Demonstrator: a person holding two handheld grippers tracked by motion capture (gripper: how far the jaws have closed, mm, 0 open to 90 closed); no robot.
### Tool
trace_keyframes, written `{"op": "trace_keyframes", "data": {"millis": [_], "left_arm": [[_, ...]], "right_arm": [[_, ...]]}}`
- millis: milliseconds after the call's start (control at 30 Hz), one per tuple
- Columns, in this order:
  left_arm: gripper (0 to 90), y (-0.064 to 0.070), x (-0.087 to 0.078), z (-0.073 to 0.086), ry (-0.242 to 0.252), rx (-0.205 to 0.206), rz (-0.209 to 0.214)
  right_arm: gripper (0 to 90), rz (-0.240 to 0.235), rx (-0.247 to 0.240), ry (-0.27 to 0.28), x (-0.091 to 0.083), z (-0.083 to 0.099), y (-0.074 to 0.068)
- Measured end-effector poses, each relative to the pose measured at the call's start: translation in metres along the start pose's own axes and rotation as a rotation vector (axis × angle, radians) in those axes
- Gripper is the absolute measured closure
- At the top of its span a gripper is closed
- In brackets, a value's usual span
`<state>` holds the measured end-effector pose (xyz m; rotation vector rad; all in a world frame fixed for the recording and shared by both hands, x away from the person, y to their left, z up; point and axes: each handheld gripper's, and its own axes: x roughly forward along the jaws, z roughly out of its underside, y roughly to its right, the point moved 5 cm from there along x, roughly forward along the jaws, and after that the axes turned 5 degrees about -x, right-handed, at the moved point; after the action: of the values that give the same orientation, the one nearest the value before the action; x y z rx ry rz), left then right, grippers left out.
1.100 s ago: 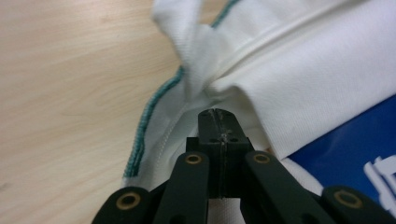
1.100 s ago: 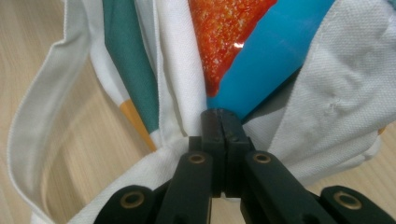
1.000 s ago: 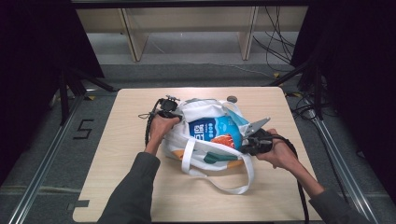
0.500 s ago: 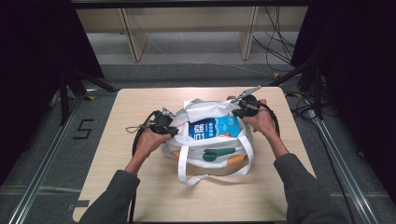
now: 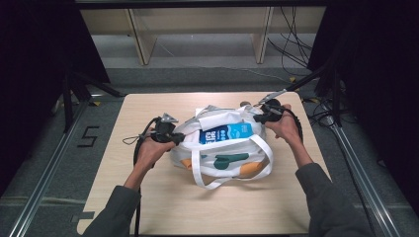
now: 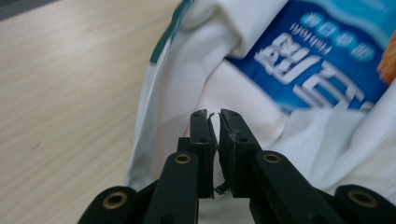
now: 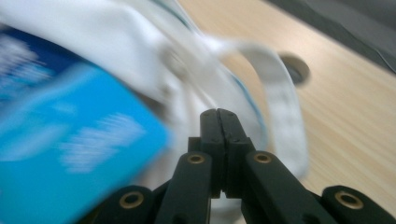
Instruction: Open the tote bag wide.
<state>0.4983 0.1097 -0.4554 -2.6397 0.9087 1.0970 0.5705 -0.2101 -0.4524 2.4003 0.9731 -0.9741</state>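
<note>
One white tote bag (image 5: 222,153) sits in the middle of the bench (image 5: 148,197), and a gripper holds it at each end. The left gripper (image 5: 170,136) has its jaws pressed together on a thin fold of the bag's white cloth at the left edge of the mouth; in the left gripper view (image 6: 214,126) a sliver of fabric shows between the pads. The right gripper (image 5: 262,114) is at the far right corner of the bag, jaws brought fully together; the right gripper view (image 7: 218,122) is blurred, so it probably pinches cloth there, but I cannot be sure. Holding opposite ends this way looks meant to stretch the mouth wide and keep the bag from collapsing.

Inside, one blue carton (image 5: 226,133) with white lettering lies flat near the top, exposed by the spread opening. The bag has two white strap handles: one handle (image 5: 232,165) loops down over the near side onto the bench, the other lies folded at the far side. One round hole (image 7: 294,70) is set in the bench beyond the bag.
</note>
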Motion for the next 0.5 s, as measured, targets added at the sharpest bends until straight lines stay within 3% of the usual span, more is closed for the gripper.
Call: {"op": "trace_keyframes", "data": {"millis": [33,67,100,133,167,200,267,300,367,433,500], "left_arm": [[84.5,0.007,0.005,-0.012,0.014,0.0,0.021],[85.6,0.007,0.005,-0.012,0.014,0.0,0.021],[87.1,0.017,0.013,-0.023,0.017,-0.013,0.058],[88.8,0.017,0.013,-0.023,0.017,-0.013,0.058],[88.8,0.023,0.02,-0.028,0.006,-0.016,0.061],[89.3,0.026,0.026,-0.031,-0.007,-0.007,0.053],[89.5,0.03,0.035,-0.034,-0.032,0.003,0.048],[89.6,0.031,0.039,-0.036,-0.042,0.007,0.043],[89.6,0.029,0.047,-0.037,-0.058,0.005,0.037],[89.6,0.024,0.059,-0.038,-0.057,-0.024,0.018],[89.6,0.017,0.067,-0.039,-0.087,-0.028,-0.017]], "right_arm": [[90.0,-0.054,-0.032,0.056,-0.011,-0.006,-0.018],[90.0,-0.085,-0.086,0.078,-0.013,-0.008,-0.026],[90.0,-0.138,-0.115,0.058,-0.019,-0.007,-0.043],[90.0,-0.138,-0.115,0.058,-0.019,-0.007,-0.043],[90.0,-0.168,-0.128,0.056,-0.021,-0.006,-0.053],[90.0,-0.205,-0.166,0.025,-0.024,-0.003,-0.067],[90.0,-0.213,-0.215,-0.025,-0.027,0.006,-0.083],[90.0,-0.25,-0.259,-0.03,-0.031,0.017,-0.095],[90.0,-0.248,-0.266,-0.051,-0.033,0.023,-0.099],[90.0,-0.276,-0.276,-0.116,-0.033,0.045,-0.112],[90.0,-0.292,-0.304,-0.155,-0.028,0.064,-0.123]]}}
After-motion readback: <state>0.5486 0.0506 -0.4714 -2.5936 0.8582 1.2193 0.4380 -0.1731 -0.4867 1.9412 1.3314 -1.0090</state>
